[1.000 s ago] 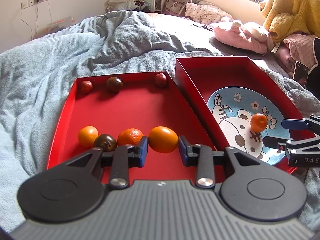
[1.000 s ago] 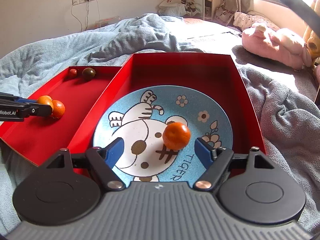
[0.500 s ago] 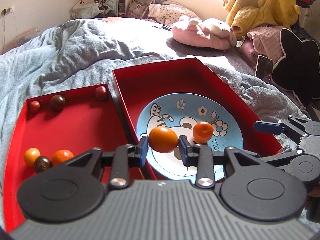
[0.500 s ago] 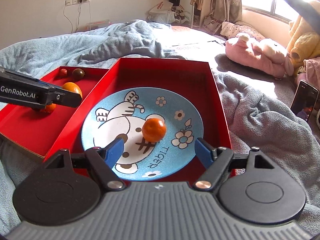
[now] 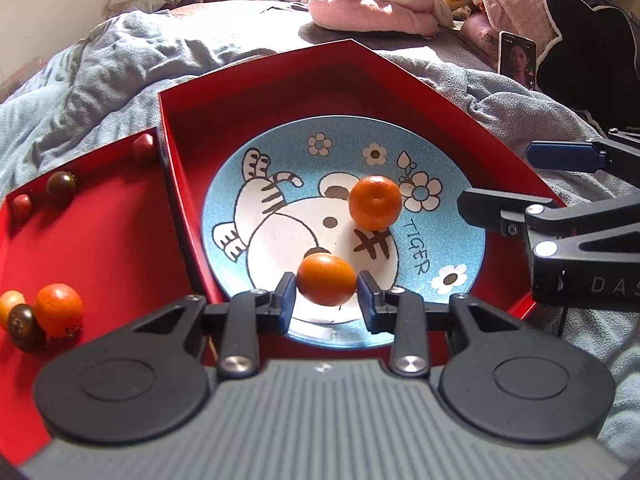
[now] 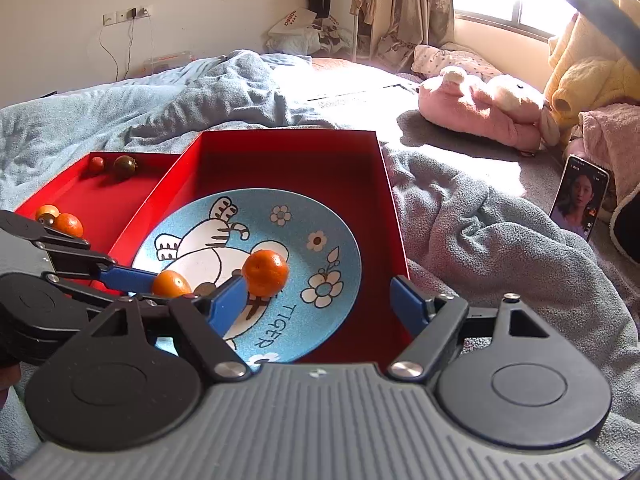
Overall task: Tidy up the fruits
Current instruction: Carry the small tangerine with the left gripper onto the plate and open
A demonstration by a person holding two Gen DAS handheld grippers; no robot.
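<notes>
My left gripper point(image 5: 327, 298) is shut on an orange point(image 5: 326, 284) and holds it low over the near part of a blue tiger plate point(image 5: 448, 216) inside a red box point(image 5: 248, 92). A second orange point(image 5: 375, 202) lies on the plate. My right gripper point(image 6: 320, 300) is open and empty at the plate's near right edge; it also shows in the left wrist view point(image 5: 508, 180). The held orange point(image 6: 171, 283) and the lying orange point(image 6: 265, 267) show in the right wrist view.
A red lid tray point(image 5: 100, 248) on the left holds two oranges point(image 5: 58, 310), dark tomatoes point(image 5: 61, 186) and small red fruits point(image 5: 143, 148). All rests on a blue-grey blanket point(image 6: 500, 248). A phone point(image 6: 580, 196) and pink plush point(image 6: 484, 108) lie to the right.
My left gripper carried the orange from the red lid tray rightward, over the box wall, and down over the plate. My right gripper stayed open and shifted right.
</notes>
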